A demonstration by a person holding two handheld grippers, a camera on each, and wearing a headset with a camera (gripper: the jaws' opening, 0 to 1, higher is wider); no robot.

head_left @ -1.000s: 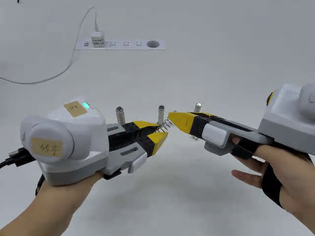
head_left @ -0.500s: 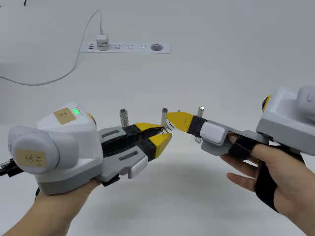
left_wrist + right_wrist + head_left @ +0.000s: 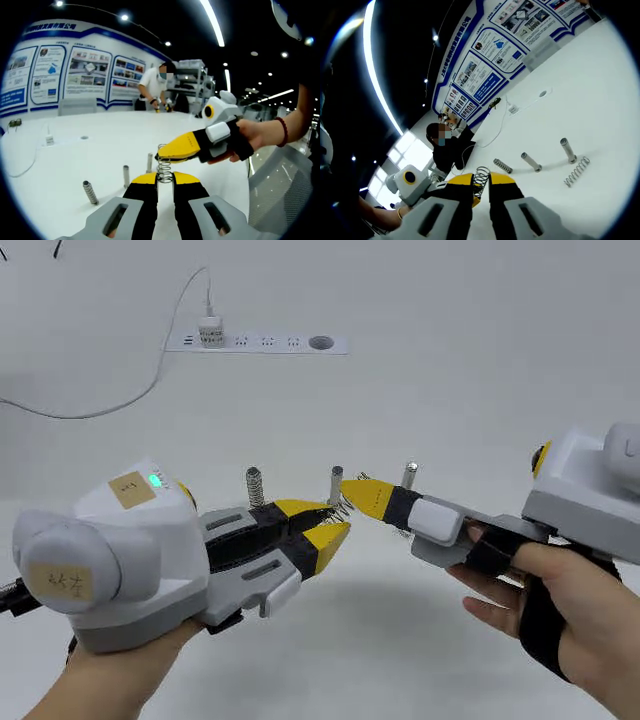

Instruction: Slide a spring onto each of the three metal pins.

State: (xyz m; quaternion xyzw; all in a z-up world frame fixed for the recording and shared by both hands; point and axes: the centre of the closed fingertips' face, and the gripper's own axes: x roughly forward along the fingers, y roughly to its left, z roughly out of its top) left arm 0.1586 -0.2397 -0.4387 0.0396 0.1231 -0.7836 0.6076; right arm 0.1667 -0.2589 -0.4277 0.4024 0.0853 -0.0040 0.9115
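Three metal pins stand in a row on the white table: the left pin (image 3: 255,486) wears a spring, while the middle pin (image 3: 336,481) and the right pin (image 3: 409,475) are bare. Just in front of the middle pin, my left gripper (image 3: 322,522) and right gripper (image 3: 352,490) meet tip to tip over one small spring (image 3: 343,506). In the left gripper view the spring (image 3: 164,169) stands upright between my left gripper's (image 3: 165,178) yellow tips, with the right gripper (image 3: 176,150) pinching its top. The right gripper (image 3: 482,180) has the spring (image 3: 481,176) between its jaws.
A loose spring (image 3: 576,171) lies on the table beside the right pin (image 3: 567,150). A white power strip (image 3: 258,342) with a plugged-in cable (image 3: 120,400) sits at the back. A person (image 3: 155,89) works at a far bench.
Both grippers stay together on the spring in front of the middle pin. Only the head camera has shifted a little.
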